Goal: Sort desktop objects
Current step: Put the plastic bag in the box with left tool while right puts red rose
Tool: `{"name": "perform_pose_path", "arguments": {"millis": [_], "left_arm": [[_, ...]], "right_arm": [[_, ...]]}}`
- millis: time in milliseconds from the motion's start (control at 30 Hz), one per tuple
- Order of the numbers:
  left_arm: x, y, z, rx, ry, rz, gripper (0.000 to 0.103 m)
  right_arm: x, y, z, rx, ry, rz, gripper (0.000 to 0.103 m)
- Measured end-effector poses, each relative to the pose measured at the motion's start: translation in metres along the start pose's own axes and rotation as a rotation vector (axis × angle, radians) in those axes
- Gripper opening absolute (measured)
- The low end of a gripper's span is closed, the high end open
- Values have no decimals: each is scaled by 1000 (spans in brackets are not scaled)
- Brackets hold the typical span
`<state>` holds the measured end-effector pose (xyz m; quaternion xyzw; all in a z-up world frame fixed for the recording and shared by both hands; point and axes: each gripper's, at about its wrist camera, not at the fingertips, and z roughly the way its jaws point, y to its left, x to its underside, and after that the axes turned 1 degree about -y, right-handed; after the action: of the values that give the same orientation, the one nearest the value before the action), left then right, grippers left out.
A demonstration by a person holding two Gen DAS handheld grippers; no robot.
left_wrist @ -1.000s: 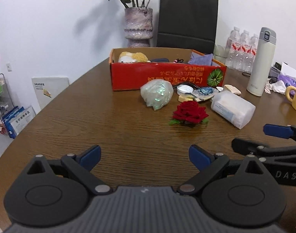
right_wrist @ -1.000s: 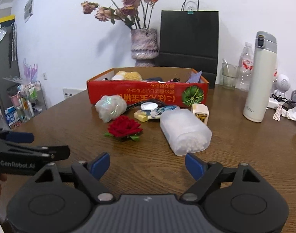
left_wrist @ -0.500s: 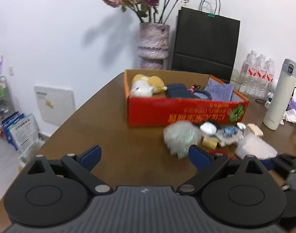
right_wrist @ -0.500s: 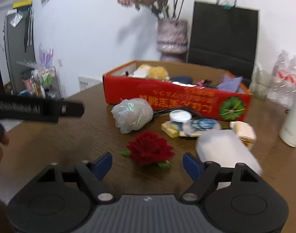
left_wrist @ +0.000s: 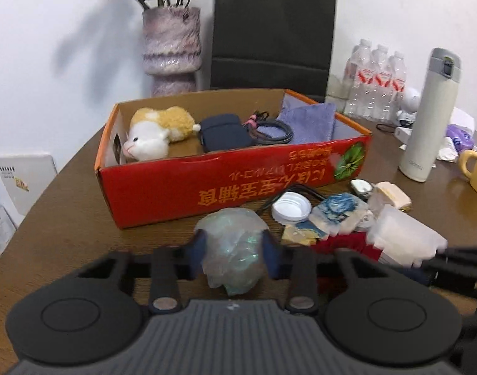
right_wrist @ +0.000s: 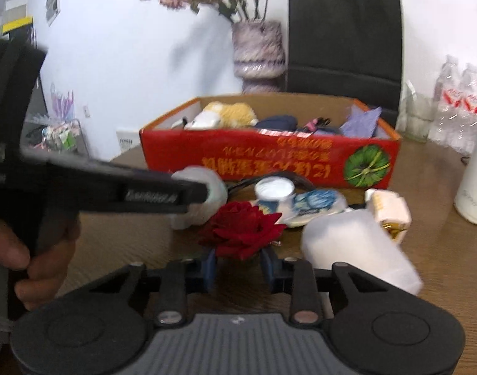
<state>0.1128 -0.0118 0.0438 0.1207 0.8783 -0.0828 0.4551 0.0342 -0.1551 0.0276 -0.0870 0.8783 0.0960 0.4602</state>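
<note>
Two grabs are under way at once. From the left wrist, the left gripper (left_wrist: 235,250) has its jaws closing on the crumpled iridescent bundle (left_wrist: 233,250) between them, pads against its sides; the red box (left_wrist: 232,162) sits just beyond, likely its destination.

From the right wrist, the right gripper (right_wrist: 240,264) is closing its jaws around the base of the red rose (right_wrist: 243,234), low on the worktop (right_wrist: 441,250), with the translucent container (right_wrist: 357,247) beside it.
</note>
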Motion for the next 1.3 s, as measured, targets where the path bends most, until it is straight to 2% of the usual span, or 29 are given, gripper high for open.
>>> {"name": "perform_pose_path", "arguments": {"millis": [100,333,467,633,800,967,1067,1167,1300], "left_arm": [[6,3,-23,-2,-30,-43,17],[28,8,-93,-44,-91,-112,15],[29,-2,-119,-66,-125,-71,15],[21,-13,-135,-43,-169,-52,16],[2,-15,-124,-74,-194,-26,16],[-41,-8,-101,-105,-210,-30,16],[-70,1,-76,-101,-198,-44,16],[-95,9,-46,-109,-189,-57,15],[-128,33,1,-116,-152,-125,15]], "right_arm": [[-2,-5,-10,12,-30,5,29],[4,-8,-43,24,-113,-5,29],[6,-9,-64,32,-151,7,29],[3,-8,-87,50,-193,1,29],[-11,-14,-98,83,-223,-9,29],[-42,-25,-94,92,-269,-22,29],[-72,-34,-76,114,-273,-40,29],[-106,-44,-51,100,-282,-62,29],[-146,-60,-3,86,-256,-77,29]]}}
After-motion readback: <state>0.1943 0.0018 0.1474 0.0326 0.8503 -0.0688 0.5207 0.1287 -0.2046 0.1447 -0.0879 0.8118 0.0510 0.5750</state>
